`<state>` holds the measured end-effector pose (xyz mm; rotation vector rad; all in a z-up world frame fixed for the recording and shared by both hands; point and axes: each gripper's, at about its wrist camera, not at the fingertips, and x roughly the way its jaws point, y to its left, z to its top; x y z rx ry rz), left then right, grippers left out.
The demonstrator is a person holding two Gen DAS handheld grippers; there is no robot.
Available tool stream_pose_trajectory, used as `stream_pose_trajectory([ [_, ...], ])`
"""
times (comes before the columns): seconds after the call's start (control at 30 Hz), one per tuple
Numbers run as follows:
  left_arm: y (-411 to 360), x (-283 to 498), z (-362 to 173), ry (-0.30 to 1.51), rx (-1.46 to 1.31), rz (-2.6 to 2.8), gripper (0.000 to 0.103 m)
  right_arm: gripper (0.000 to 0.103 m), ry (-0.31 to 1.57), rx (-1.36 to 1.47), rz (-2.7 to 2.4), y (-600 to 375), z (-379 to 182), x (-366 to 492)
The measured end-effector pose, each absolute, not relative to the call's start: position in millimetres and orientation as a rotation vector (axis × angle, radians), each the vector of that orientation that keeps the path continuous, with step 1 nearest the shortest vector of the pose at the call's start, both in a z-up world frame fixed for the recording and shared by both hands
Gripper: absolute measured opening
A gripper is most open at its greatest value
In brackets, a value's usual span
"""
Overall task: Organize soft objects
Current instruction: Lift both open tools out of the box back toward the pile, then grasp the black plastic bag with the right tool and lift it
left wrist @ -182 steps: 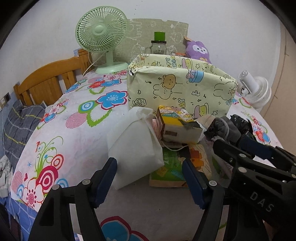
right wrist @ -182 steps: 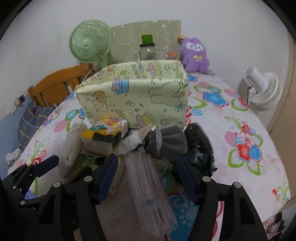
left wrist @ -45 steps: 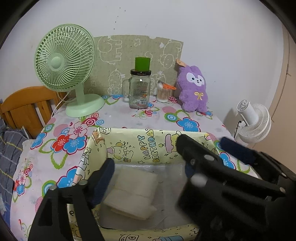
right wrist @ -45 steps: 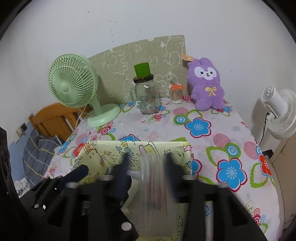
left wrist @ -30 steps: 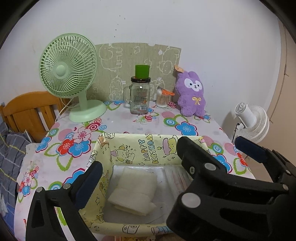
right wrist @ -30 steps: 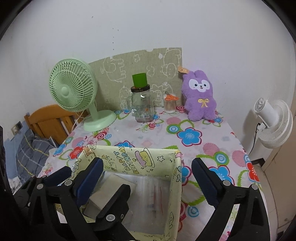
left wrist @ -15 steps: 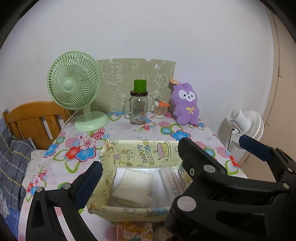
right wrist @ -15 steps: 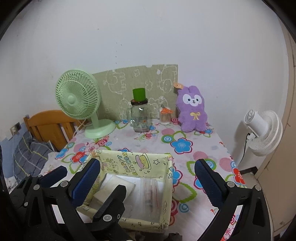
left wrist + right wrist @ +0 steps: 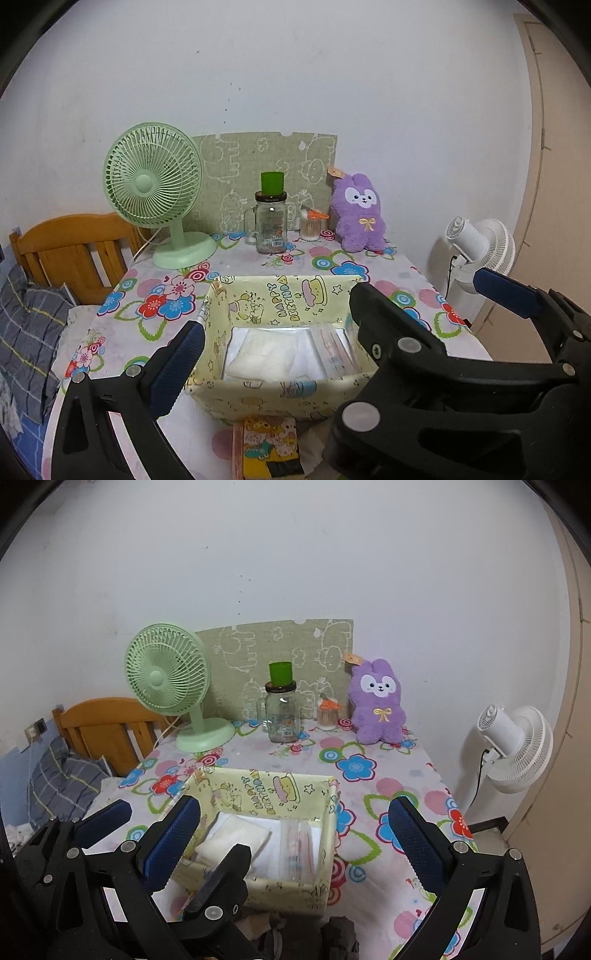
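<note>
A yellow cartoon-print fabric box (image 9: 280, 398) (image 9: 291, 893) stands on the flowered table. Inside lie a white soft pouch (image 9: 264, 356) (image 9: 232, 840) on the left and a clear plastic packet (image 9: 334, 352) (image 9: 297, 843) on the right. My left gripper (image 9: 273, 354) is open and empty, held above and in front of the box; its right finger is hidden behind the right gripper's body. My right gripper (image 9: 295, 845) is open and empty, its blue pads wide apart over the box. A cartoon-print packet (image 9: 267, 446) and a dark grey cloth (image 9: 338, 938) lie in front of the box.
At the back of the table stand a green fan (image 9: 155, 177), a glass mug jar with a green cup on top (image 9: 271, 229), a cotton-swab jar (image 9: 310, 227) and a purple plush (image 9: 362, 214). A white fan (image 9: 517, 746) stands off the right edge. A wooden bed frame (image 9: 70, 251) is at left.
Both grippers have pulled back and up from the box, open and empty. The white pouch and the clear packet, carried earlier, now lie in the box.
</note>
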<state>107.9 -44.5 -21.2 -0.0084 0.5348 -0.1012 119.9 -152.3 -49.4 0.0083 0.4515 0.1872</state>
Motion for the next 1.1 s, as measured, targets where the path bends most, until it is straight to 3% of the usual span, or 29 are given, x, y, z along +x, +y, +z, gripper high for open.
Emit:
stream_pose_trajectory([
  [0.67, -54, 63, -36, 0.522, -0.005, -0.158, 0.103, 0.103, 0.379, -0.015, 0.12, -160, -60, 63],
  [1.1, -56, 51, -58, 0.551, 0.002, -0.161, 0.102, 0.102, 0.443, 0.004, 0.125, -163, -86, 56],
])
